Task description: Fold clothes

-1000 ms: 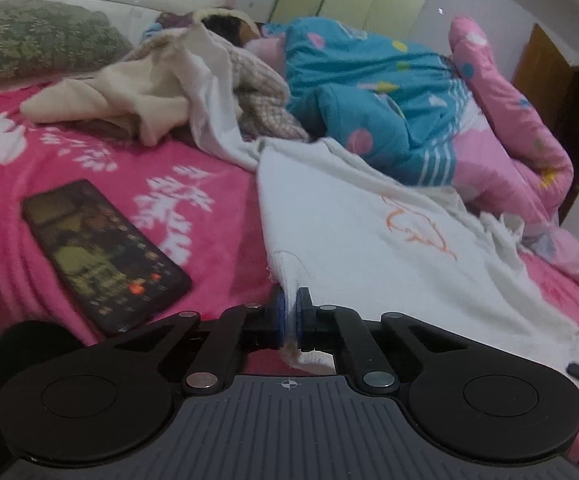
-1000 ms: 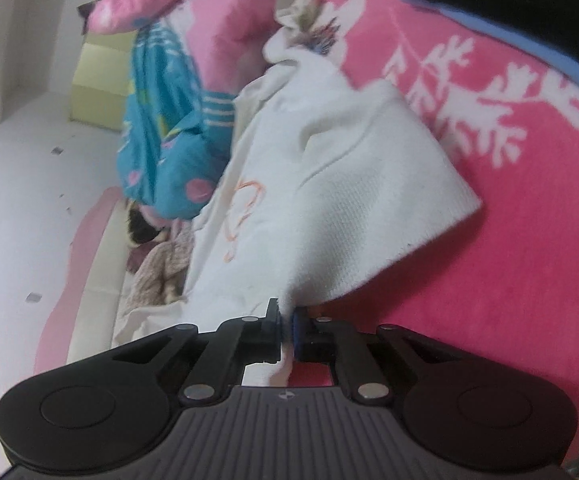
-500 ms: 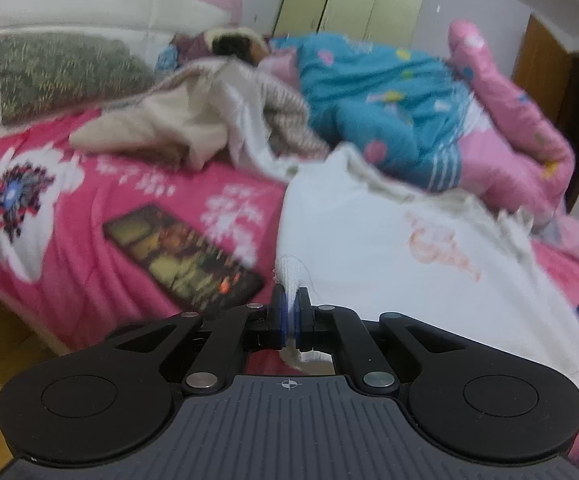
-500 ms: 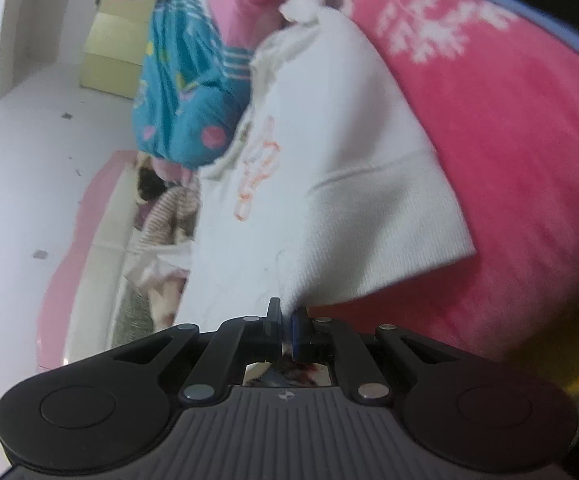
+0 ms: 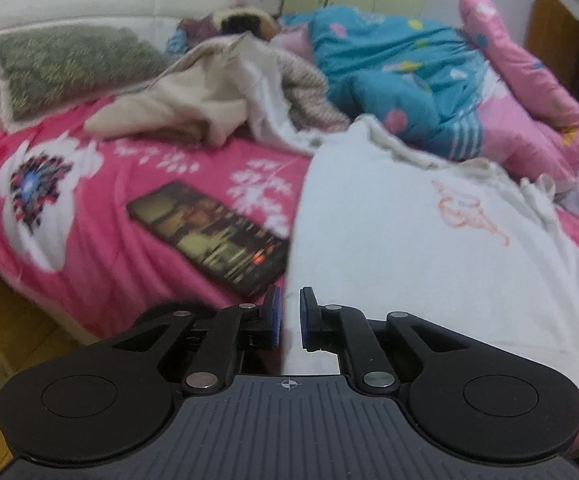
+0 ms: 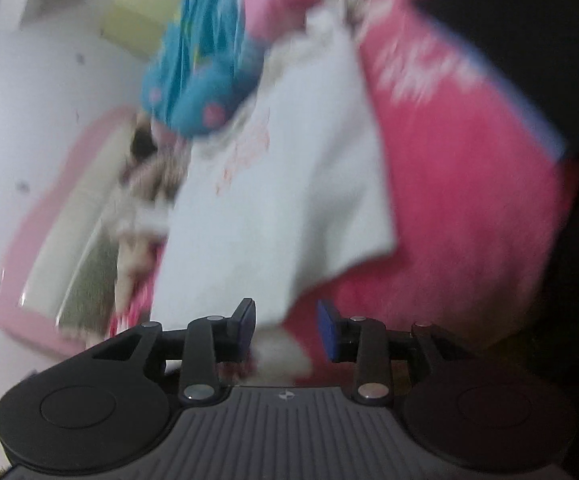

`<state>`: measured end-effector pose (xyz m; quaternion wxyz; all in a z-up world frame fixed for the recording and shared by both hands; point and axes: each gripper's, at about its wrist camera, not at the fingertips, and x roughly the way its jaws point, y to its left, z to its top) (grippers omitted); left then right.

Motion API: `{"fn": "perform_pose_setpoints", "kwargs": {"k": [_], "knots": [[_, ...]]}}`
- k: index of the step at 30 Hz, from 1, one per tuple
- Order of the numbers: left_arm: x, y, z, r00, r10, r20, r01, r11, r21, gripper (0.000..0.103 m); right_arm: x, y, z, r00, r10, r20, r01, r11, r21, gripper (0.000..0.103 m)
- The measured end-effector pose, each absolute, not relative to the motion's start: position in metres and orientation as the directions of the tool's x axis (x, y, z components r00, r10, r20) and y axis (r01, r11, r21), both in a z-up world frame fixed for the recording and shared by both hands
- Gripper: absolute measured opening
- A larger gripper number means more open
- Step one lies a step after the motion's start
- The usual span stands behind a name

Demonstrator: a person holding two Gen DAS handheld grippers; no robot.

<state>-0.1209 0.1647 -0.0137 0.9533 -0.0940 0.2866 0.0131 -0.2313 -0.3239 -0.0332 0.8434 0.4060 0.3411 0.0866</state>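
Note:
A white garment (image 5: 429,256) with an orange drawing lies spread on the pink floral bedspread (image 5: 101,216). My left gripper (image 5: 288,320) is open at the garment's near left edge, with the cloth between the parted jaws. In the right wrist view, which is blurred, the same white garment (image 6: 289,200) hangs toward me. My right gripper (image 6: 285,326) is open wide, with a corner of the cloth loose between the fingers.
A phone (image 5: 209,236) with a lit screen lies on the bedspread just left of the garment. A pile of beige and white clothes (image 5: 209,96) sits behind it. A blue and pink quilt (image 5: 449,72) and a green pillow (image 5: 65,64) lie farther back.
Both grippers were shut on the garment's edge and have now opened, letting it go. Both have pulled back from the bed.

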Motion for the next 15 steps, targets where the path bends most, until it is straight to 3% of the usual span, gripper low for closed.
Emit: {"fn": "perform_pose_setpoints", "kwargs": {"k": [4,8,10,11,12,15], "knots": [[-0.101,0.133,-0.013,0.826,-0.112,-0.552,0.038,0.989,-0.143,0.010,-0.227,-0.351,-0.034,0.795,0.269,-0.544,0.227,0.699,0.678,0.037],[-0.080,0.091,-0.019,0.798,-0.213,-0.564,0.179,0.977,-0.114,0.010,-0.205,-0.351,-0.039,0.792,0.279,-0.544,0.191,0.733,0.653,0.035],[-0.071,0.073,-0.025,0.780,-0.249,-0.574,0.228,0.967,-0.109,0.010,-0.197,-0.346,-0.047,0.775,0.291,-0.562,0.176,0.754,0.633,0.028],[-0.067,0.066,-0.029,0.770,-0.261,-0.582,0.243,0.964,-0.110,0.010,-0.193,-0.339,-0.049,0.766,0.285,-0.576,0.178,0.767,0.617,0.010],[-0.064,0.062,-0.033,0.759,-0.268,-0.594,0.252,0.961,-0.111,0.010,-0.190,-0.333,-0.050,0.760,0.279,-0.587,0.179,0.778,0.602,0.003],[-0.059,0.052,-0.044,0.732,-0.270,-0.626,0.269,0.958,-0.098,0.010,-0.201,-0.336,-0.040,0.783,0.270,-0.559,0.171,0.772,0.612,0.003]]}}
